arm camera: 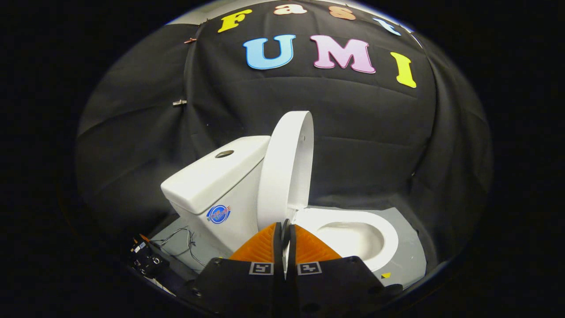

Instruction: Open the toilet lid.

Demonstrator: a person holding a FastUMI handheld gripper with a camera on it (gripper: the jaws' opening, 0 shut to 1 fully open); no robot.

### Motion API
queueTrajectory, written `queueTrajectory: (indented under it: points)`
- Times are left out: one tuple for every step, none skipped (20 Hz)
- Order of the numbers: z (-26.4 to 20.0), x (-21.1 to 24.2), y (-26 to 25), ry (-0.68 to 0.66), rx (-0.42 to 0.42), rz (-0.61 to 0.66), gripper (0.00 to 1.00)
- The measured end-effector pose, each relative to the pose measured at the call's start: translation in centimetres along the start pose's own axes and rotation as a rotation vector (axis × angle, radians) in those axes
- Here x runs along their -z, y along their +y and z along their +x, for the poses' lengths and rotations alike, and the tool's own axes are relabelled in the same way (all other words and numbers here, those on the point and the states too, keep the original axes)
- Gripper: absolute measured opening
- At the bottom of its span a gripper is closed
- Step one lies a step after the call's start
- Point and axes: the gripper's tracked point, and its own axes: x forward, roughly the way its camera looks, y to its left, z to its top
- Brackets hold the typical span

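At the centre of the frame we see the toilet lid (pixel 287 168) already standing upright beside the tank (pixel 212 181), with the bowl (pixel 353 234) exposed at lower right. Our gripper (pixel 285 229) sits at bottom centre, its 2 orange fingers (pixel 260 247) pressed together on nothing. We judge the lid rigid, smooth, slippery plastic, light on its hinge; its free rim would be the best hold.

The toilet lid (pixel 286 168) stood upright against the tank (pixel 212 181). The claw (pixel 284 229) sat closed, empty, just before the seat (pixel 353 221)
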Motion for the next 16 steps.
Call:
queueTrajectory:
  points:
    - [0.1, 0.1, 0.5, -0.003, -0.005, -0.013, 0.05]
    - [0.1, 0.0, 1.3, -0.004, -0.012, -0.023, 0.05]
    - [0.3, 0.0, 1.8, -0.004, -0.020, -0.029, 0.05]
    - [0.4, -0.1, 2.1, -0.003, -0.024, -0.031, 0.05]
    - [0.5, 0.0, 2.3, -0.001, -0.026, -0.032, 0.05]
    - [0.5, -0.1, 2.7, -0.001, -0.028, -0.035, 0.05]
    - [0.6, -0.1, 3.2, 0.001, -0.033, -0.039, 0.05]
    - [0.7, -0.1, 3.6, 0.001, -0.041, -0.046, 0.05]
    - [0.8, -0.1, 4.2, 0.002, -0.046, -0.053, 0.05]
    - [1.0, 0.0, 4.5, 0.003, -0.050, -0.060, 0.05]
    - [1.2, 0.1, 4.7, 0.005, -0.051, -0.066, 0.05]
    - [1.3, 0.1, 5.1, 0.007, -0.054, -0.072, 0.05]
    - [1.3, 0.1, 5.4, 0.008, -0.058, -0.075, 0.05]
    - [1.4, 0.2, 5.7, 0.010, -0.063, -0.078, 0.05]
    - [1.5, 0.2, 5.9, 0.010, -0.065, -0.081, 0.05]
    - [1.5, 0.1, 6.1, 0.009, -0.064, -0.086, 0.05]
